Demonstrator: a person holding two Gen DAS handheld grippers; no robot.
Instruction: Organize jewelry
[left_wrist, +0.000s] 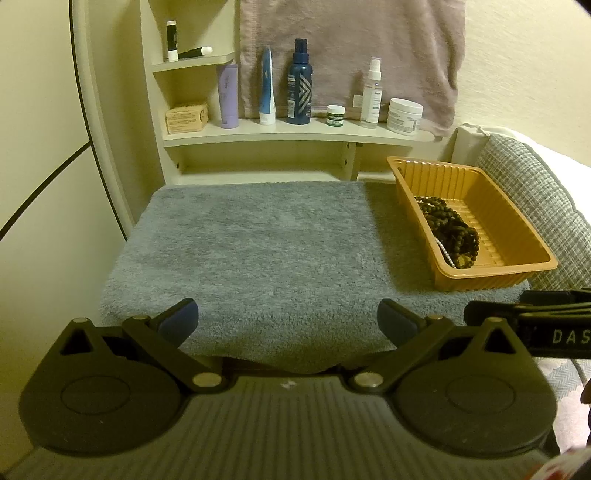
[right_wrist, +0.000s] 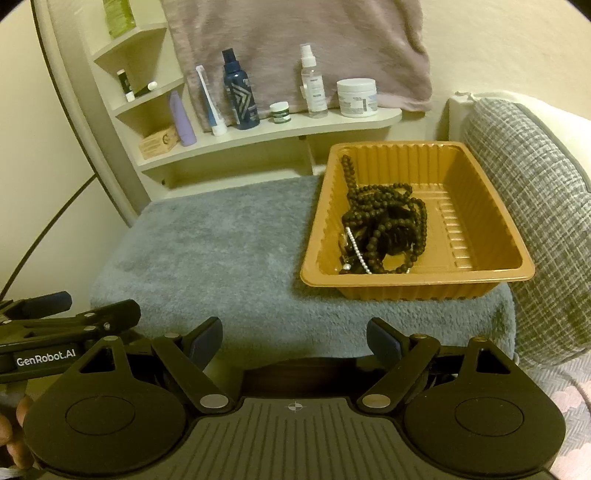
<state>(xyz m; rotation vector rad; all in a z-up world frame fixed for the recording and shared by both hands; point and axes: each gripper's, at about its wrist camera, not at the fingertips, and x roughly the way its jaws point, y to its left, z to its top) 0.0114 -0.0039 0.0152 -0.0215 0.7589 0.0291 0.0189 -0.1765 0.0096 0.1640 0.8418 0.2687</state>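
Dark wooden bead strands (right_wrist: 384, 221) tangled with a white pearl chain (right_wrist: 357, 251), heaped in the ribbed orange plastic tray (right_wrist: 417, 286) on grey towel; both claws (left_wrist: 288, 317) (right_wrist: 294, 338) apart, empty; likely to lift as one knot, dragging the light tray

Dark beaded necklaces (right_wrist: 384, 225) lie tangled in an orange ribbed plastic tray (right_wrist: 491, 258). A white pearl strand (right_wrist: 356, 249) rests among them, near the tray's front wall.
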